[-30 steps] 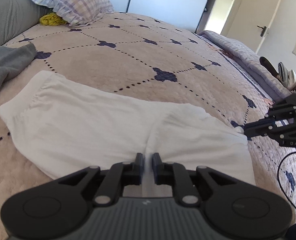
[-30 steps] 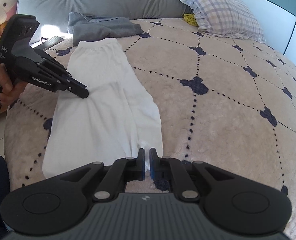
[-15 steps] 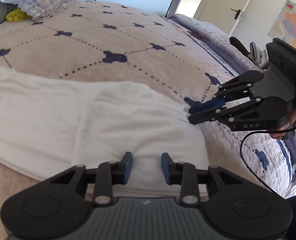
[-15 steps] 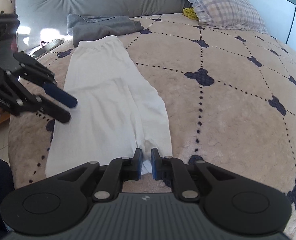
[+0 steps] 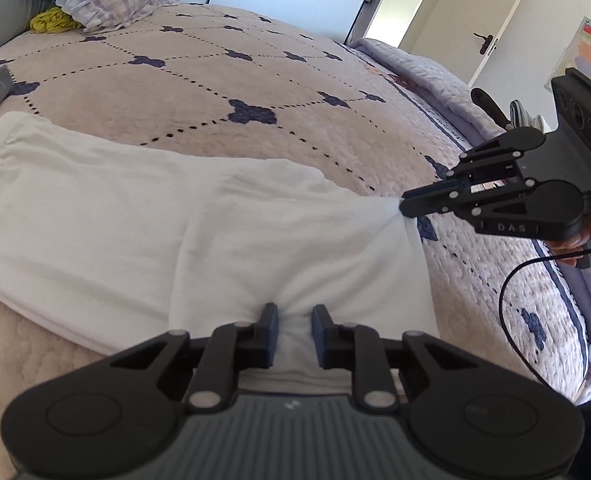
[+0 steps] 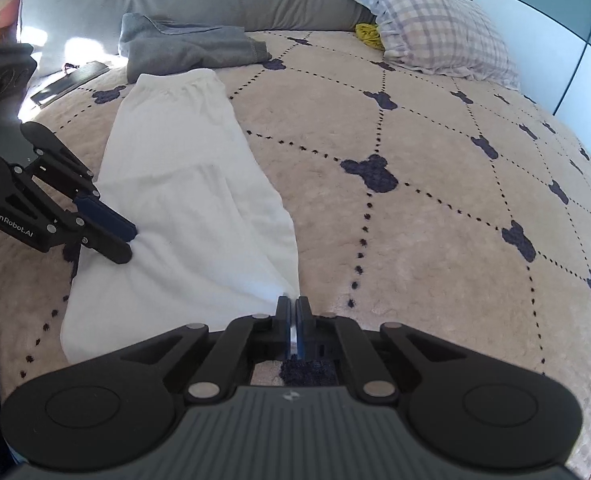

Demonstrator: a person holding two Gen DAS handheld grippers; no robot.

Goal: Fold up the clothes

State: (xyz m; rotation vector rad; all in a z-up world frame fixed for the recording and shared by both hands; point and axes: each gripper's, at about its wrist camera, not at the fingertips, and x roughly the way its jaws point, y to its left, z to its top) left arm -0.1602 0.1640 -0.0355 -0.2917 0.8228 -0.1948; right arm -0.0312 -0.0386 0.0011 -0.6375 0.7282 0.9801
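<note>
The white garment point(image 6: 183, 208) lies flat on the bed point(image 6: 435, 208), stretching ahead of both grippers. The right gripper point(image 6: 294, 312) is clenched on its near corner, seen pulled taut only from the left wrist. The left gripper point(image 5: 294, 316) stands parted astride a bunched edge, not yet pinching.

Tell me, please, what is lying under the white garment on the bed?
Only the beige quilted bedspread shows around the white garment. The part beneath it is covered, so anything there cannot be seen. The gray garment lies beyond its far end.
</note>
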